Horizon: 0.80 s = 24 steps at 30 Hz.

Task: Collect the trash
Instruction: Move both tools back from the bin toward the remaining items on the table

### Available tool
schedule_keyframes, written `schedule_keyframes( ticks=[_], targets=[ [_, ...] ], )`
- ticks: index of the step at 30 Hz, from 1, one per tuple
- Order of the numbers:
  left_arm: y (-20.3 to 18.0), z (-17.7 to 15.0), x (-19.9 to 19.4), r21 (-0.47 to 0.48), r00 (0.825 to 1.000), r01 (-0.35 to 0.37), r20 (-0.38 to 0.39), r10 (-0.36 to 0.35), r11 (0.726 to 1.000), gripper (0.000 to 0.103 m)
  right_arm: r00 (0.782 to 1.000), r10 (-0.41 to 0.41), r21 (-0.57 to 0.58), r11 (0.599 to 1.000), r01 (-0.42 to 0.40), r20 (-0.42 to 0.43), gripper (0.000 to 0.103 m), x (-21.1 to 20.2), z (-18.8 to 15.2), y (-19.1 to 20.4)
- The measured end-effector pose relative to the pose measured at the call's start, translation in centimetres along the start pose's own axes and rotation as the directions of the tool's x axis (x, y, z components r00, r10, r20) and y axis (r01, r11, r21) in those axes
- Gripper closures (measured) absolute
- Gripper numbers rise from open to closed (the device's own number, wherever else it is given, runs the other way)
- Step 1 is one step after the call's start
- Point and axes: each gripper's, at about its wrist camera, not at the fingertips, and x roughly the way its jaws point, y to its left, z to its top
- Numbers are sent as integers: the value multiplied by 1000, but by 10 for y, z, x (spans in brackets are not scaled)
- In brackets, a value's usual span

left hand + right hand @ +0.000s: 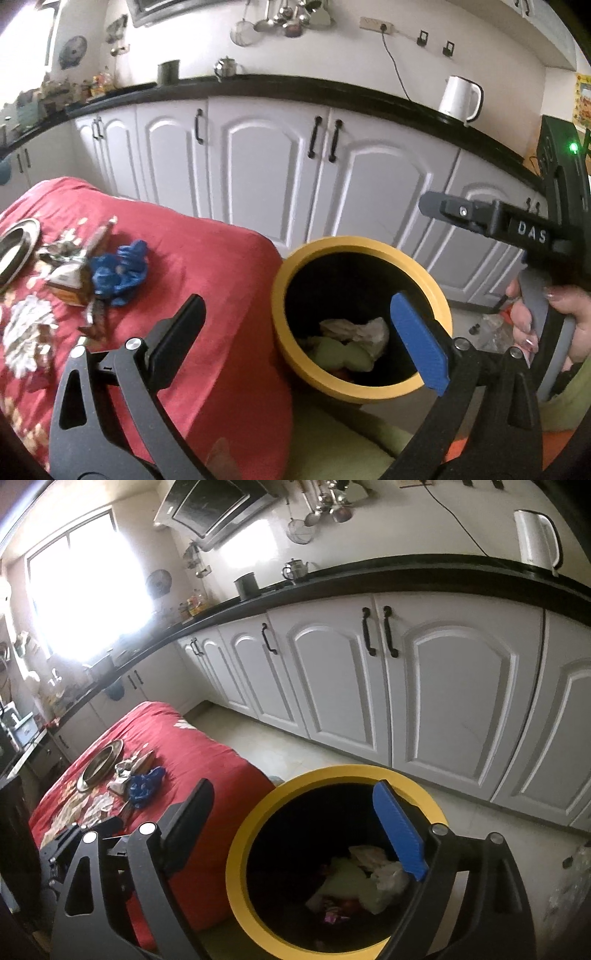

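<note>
A yellow-rimmed black bin (369, 243) stands on the floor beside a table under a red cloth (207, 280). Crumpled paper and pale scraps (354, 330) lie inside the bin. My left gripper (301, 336) is open and empty, straddling the table edge and the bin's near rim. On the cloth lie a crumpled blue wrapper (122, 273) and brown wrappers (70, 284). A hand (554, 317) holds my right gripper (434, 206) above the bin's right side. In the right wrist view my right gripper (295, 827) is open over the bin (332, 773), with nothing between its fingers. The discarded trash (384, 875) lies below, the blue wrapper (146, 786) to the left.
A metal plate (99, 764) sits on the cloth behind the wrappers. White cabinet doors (258, 170) with black handles run behind the bin under a black counter. A white kettle (460, 98) stands on that counter. Pale floor tiles (295, 746) lie between table, bin and cabinets.
</note>
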Motion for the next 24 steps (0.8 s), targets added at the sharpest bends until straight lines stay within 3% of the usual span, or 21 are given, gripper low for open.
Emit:
schedule_keyframes(
  ticks=[9,24],
  targets=[
    [23,8,-27,-40,994,-82,71,85,996,11,1000,28,-71,997,-28,10,18,-6,0,30],
    [80,8,-68,-170,966,-185,152,211,968,11,997,74,-198,977,-75,-14,16,-5,-7,86]
  ],
)
